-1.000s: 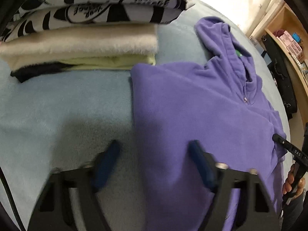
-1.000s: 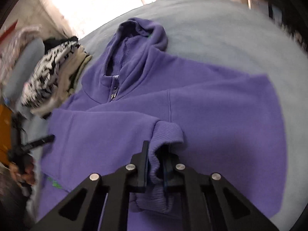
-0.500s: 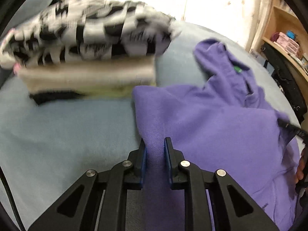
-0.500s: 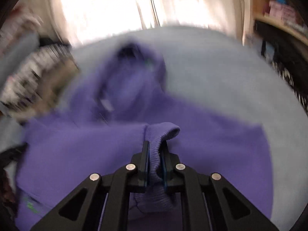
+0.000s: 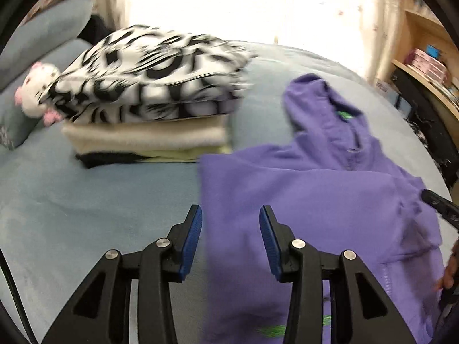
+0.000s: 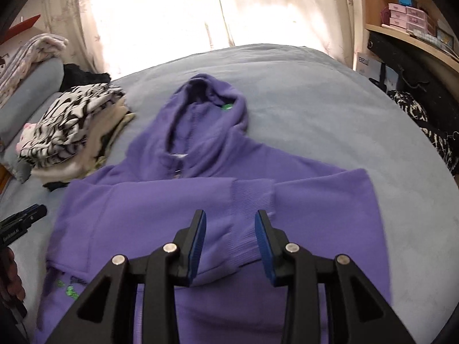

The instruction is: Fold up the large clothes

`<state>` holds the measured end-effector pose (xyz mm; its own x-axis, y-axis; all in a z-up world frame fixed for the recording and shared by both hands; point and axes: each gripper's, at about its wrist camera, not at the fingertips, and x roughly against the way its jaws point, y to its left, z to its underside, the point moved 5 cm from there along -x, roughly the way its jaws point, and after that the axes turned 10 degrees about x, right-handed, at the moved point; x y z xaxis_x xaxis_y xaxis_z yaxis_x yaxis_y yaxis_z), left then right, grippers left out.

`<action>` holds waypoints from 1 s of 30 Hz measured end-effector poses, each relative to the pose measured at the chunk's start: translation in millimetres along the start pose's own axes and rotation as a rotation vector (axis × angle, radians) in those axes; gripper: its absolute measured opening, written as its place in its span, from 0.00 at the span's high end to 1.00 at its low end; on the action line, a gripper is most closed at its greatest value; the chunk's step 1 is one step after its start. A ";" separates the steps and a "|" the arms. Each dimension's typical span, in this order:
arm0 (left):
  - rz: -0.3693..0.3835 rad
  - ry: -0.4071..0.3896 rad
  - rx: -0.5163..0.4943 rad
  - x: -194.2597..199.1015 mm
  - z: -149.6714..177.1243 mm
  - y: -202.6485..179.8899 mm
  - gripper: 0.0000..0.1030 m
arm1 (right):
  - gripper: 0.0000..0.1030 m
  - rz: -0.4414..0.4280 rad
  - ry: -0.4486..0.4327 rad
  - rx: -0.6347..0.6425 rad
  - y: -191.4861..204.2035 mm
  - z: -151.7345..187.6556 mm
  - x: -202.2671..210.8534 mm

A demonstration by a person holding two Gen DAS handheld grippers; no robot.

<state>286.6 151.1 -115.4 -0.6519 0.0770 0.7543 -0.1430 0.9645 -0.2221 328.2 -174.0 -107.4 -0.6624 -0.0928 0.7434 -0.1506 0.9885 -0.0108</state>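
A purple hoodie [image 6: 178, 209] lies flat on the blue bed, hood towards the window; it also shows in the left wrist view [image 5: 315, 200]. One sleeve is folded across the chest, its ribbed cuff [image 6: 246, 218] lying between my right fingers. My right gripper [image 6: 230, 220] is open above that cuff and holds nothing. My left gripper [image 5: 230, 218] is open and empty over the hoodie's folded left edge. The left gripper's tip [image 6: 23, 220] shows at the left of the right wrist view.
A stack of folded clothes [image 5: 149, 100] topped by a black-and-white garment sits at the back left, next to a white plush toy [image 5: 31, 91]. The blue bedspread [image 6: 330, 109] surrounds the hoodie. A desk with boxes [image 6: 410, 20] stands on the right, curtains behind.
Both grippers were shut on the hoodie half a second ago, left on its edge, right on the sleeve cuff. Both have opened and let go; the sleeve now lies flat across the chest.
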 end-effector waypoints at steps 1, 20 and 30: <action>0.008 0.011 -0.016 -1.0 2.5 -12.4 0.61 | 0.66 -0.023 -0.002 -0.003 9.8 0.0 -1.3; -0.084 0.027 0.046 -47.8 59.3 -8.1 0.80 | 1.00 -0.053 0.142 0.010 8.6 43.1 -35.6; -0.073 0.062 0.051 -40.7 55.0 -5.4 0.80 | 0.81 0.057 0.170 -0.062 -25.0 48.7 -30.4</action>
<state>272.9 128.8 -178.9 -0.5910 0.0239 0.8063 -0.2272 0.9542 -0.1948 316.3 -201.7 -162.4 -0.5341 -0.0205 0.8451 -0.0674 0.9976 -0.0184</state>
